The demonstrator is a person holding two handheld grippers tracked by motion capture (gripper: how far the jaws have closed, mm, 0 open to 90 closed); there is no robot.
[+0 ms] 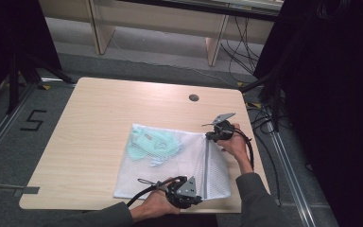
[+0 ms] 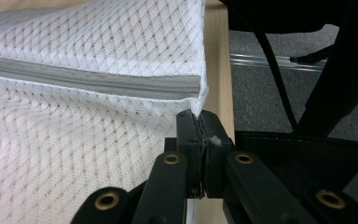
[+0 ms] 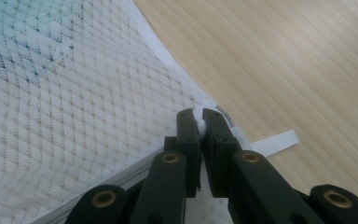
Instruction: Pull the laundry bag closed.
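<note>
A white mesh laundry bag (image 1: pixel 179 165) lies flat on the wooden table (image 1: pixel 94 118), with a pale green garment (image 1: pixel 151 144) inside it. A grey zipper (image 1: pixel 206 165) runs along its right side. My left gripper (image 1: pixel 200 197) is at the bag's near end by the table's front edge. It is shut on the mesh bag (image 2: pixel 98 46) just below the end of the zipper (image 2: pixel 98 81), as the left gripper (image 2: pixel 199 116) shows in its own view. My right gripper (image 1: pixel 211 136) is shut on the bag's far right corner (image 3: pixel 74 93), with white fabric pinched between the right gripper's (image 3: pixel 199 122) jaws.
A white ribbon tab (image 3: pixel 275 141) sticks out from the held corner. A round cable hole (image 1: pixel 194 98) sits near the table's far edge. Black cables (image 1: pixel 264 123) hang off the right side, and a rail (image 1: pixel 288 179) runs along the floor there. A "5" (image 1: pixel 33 120) is marked on the floor at left.
</note>
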